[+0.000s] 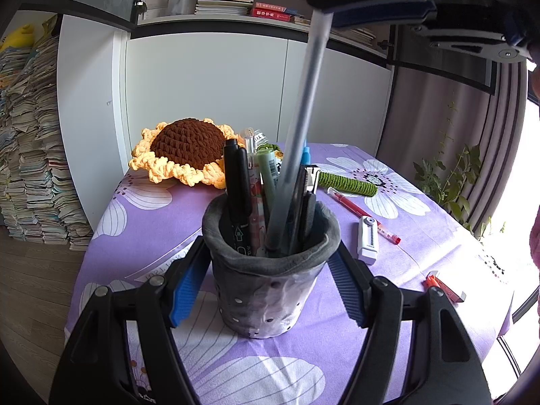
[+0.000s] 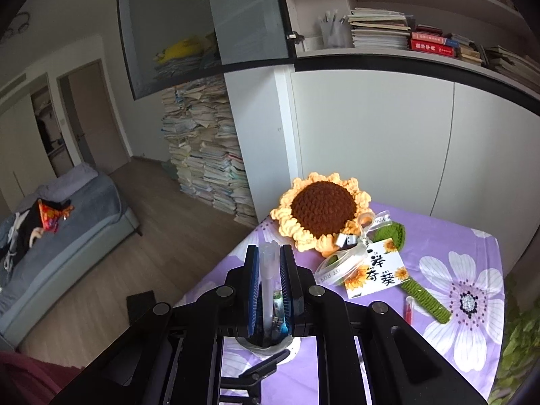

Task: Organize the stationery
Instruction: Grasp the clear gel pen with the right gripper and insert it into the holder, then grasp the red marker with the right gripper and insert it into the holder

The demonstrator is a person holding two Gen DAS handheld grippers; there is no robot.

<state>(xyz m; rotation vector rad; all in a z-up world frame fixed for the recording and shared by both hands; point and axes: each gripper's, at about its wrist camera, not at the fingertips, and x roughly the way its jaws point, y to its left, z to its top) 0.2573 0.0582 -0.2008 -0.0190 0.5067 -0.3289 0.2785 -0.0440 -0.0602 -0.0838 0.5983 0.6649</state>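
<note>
my right gripper (image 1: 324, 8) pinched the frosted pen (image 1: 300, 128) near-upright, tip inside the pen holder (image 1: 270, 287) directly below; left gripper (image 1: 266, 290) clamped the holder.

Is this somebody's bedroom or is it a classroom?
Most likely a bedroom with a study corner at home. There is a bed with clothes on it, shelves of books, a tall stack of papers on the floor, and a table with a flowery purple cloth.
</note>
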